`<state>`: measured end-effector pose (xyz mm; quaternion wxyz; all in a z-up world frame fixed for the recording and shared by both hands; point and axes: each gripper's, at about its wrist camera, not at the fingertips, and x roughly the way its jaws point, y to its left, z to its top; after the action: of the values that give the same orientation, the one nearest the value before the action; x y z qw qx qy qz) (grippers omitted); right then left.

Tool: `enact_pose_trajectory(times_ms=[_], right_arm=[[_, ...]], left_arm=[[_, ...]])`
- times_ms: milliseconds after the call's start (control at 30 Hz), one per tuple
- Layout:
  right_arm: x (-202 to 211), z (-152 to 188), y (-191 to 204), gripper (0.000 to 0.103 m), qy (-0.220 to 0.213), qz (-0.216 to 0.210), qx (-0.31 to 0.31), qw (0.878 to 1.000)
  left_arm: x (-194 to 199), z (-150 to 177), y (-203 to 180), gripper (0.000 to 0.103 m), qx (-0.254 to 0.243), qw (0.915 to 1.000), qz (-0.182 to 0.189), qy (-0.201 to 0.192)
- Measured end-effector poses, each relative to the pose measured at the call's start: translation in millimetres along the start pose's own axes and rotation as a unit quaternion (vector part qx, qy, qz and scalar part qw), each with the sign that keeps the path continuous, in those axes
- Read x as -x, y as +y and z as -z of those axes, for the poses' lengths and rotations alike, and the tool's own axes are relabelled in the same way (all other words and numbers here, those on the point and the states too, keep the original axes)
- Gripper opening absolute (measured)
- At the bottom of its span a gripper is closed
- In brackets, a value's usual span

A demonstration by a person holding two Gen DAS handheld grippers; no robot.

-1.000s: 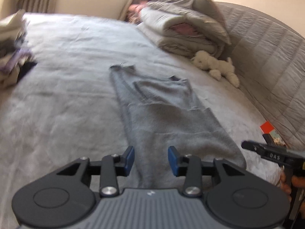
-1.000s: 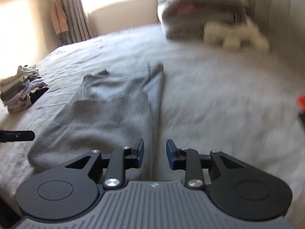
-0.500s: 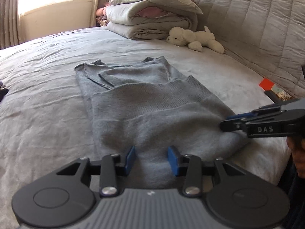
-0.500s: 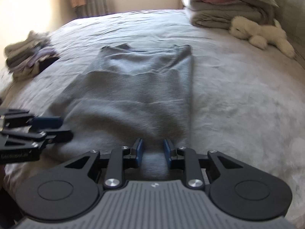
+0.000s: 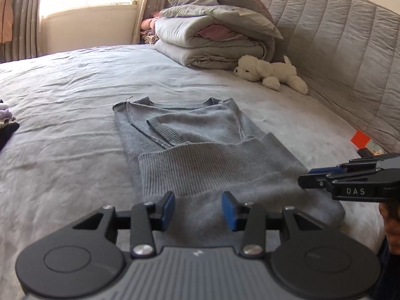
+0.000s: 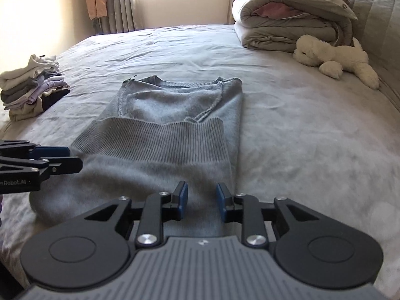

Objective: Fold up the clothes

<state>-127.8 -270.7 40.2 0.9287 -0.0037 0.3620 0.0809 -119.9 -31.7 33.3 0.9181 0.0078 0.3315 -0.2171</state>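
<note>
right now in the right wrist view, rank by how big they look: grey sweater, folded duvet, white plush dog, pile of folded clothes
1. grey sweater, though it lies nearest the camera
2. folded duvet
3. white plush dog and pile of folded clothes: they look alike, so no ranking

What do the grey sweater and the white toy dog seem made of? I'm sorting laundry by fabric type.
The grey sweater looks like a soft knit, perhaps wool or a blend: matte, slightly fuzzy, with a ribbed band across the folded hem and visible seams. The white toy dog looks like plush synthetic fur: fluffy, shaggy pile and a soft outline. Exact fibre content cannot be told from the look.
</note>
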Motion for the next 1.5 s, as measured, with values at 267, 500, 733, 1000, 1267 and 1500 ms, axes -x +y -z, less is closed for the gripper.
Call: enact_pose_trajectory(times_ms=[267,500,733,1000,1267,1500], right_arm=[[-16,-7,-10,0.028,0.024,0.037,-0.028,0.999],[-20,-31,-2,0.029,0.007,-0.022,0.005,1.000],[-54,-39,-6,0.029,0.052,-0.008,0.013,0.999],[-53,-40,-4,0.029,0.039,0.002,0.034,0.999],[-47,-44,-3,0.031,0.018,0.000,0.035,0.999],[-53,-46,-16,0.036,0.027,0.042,0.012,0.999]], left_arm=[[-5,-6,9,0.042,0.011,0.9999,-0.002,0.006],[-25,-26,8,0.043,-0.015,0.9998,0.003,0.010],[-33,-27,22,0.043,-0.004,0.9998,0.001,0.021],[-39,-25,30,0.050,0.008,0.9995,-0.013,0.026],[-40,-21,29,0.051,0.003,0.9995,-0.019,0.024],[-39,-23,43,0.057,0.038,0.9986,-0.030,0.022]])
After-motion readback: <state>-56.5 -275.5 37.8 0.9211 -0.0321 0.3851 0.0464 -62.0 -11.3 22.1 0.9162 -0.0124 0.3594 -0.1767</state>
